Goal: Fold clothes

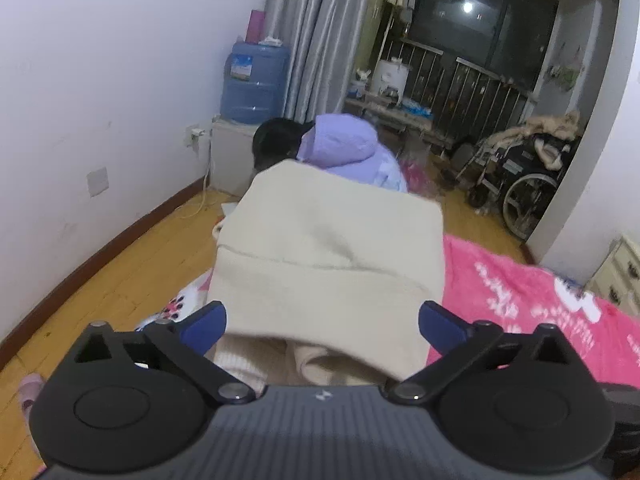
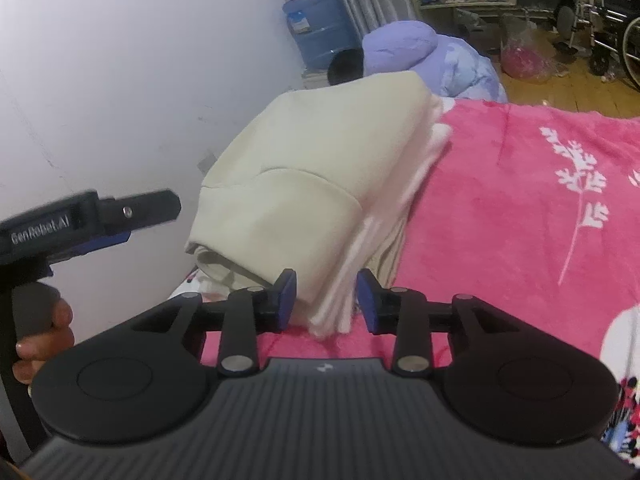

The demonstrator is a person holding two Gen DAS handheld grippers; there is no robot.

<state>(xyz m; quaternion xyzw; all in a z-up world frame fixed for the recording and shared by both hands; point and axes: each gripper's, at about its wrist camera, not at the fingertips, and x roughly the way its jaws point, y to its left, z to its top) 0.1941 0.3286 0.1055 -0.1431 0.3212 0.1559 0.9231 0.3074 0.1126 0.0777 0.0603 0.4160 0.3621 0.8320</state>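
Cream garment (image 2: pixel 296 184) lies folded on pink blanket (image 2: pixel 520 200), job nearly done; left gripper (image 1: pixel 322 320) & right gripper (image 2: pixel 326 300) both released, straddling its near edge.

Far left corner: blue water jug (image 1: pixel 255 82) on a low white cabinet (image 1: pixel 232 156), grey curtain (image 1: pixel 316 32) just right of it. Purple padded jacket (image 1: pixel 348 148) heaped mid-far. Wheelchair (image 1: pixel 524 176) far right on wooden floor (image 1: pixel 120 264). Pink blanket (image 2: pixel 500 208) covers near right.
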